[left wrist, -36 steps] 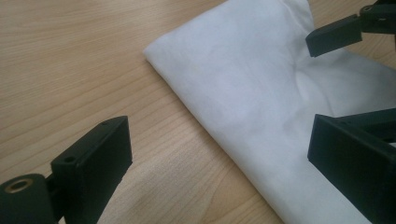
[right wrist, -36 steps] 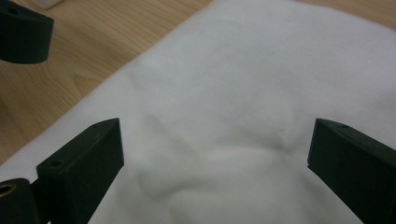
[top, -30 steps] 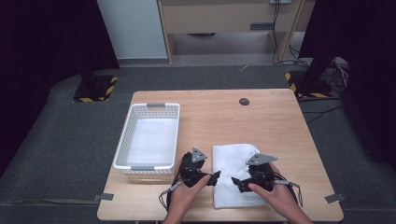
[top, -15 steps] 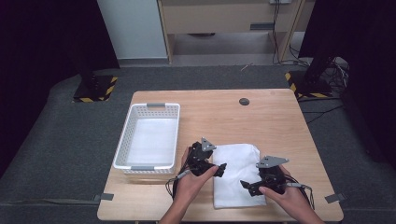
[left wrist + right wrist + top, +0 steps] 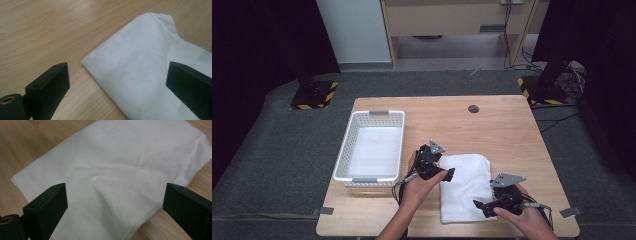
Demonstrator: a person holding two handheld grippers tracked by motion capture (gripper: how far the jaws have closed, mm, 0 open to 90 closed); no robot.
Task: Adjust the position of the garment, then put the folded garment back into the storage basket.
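A folded white cloth [image 5: 464,186] lies flat on the near right part of the wooden table [image 5: 507,130]. My left gripper [image 5: 448,174] hovers at the cloth's left edge, open, with the cloth's corner [image 5: 140,67] between its spread jaws. My right gripper [image 5: 480,205] is at the cloth's near right side, also open, its jaws wide apart over the rumpled fabric [image 5: 117,177]. Neither holds anything.
A white plastic basket [image 5: 373,146] lined with white stands at the table's left, just left of my left hand. A small dark round disc [image 5: 473,108] sits near the far edge. Bare wood lies beyond the cloth and to its right.
My left gripper has moved forward and right to the cloth's left edge. My right gripper has pulled back toward the near right corner of the cloth.
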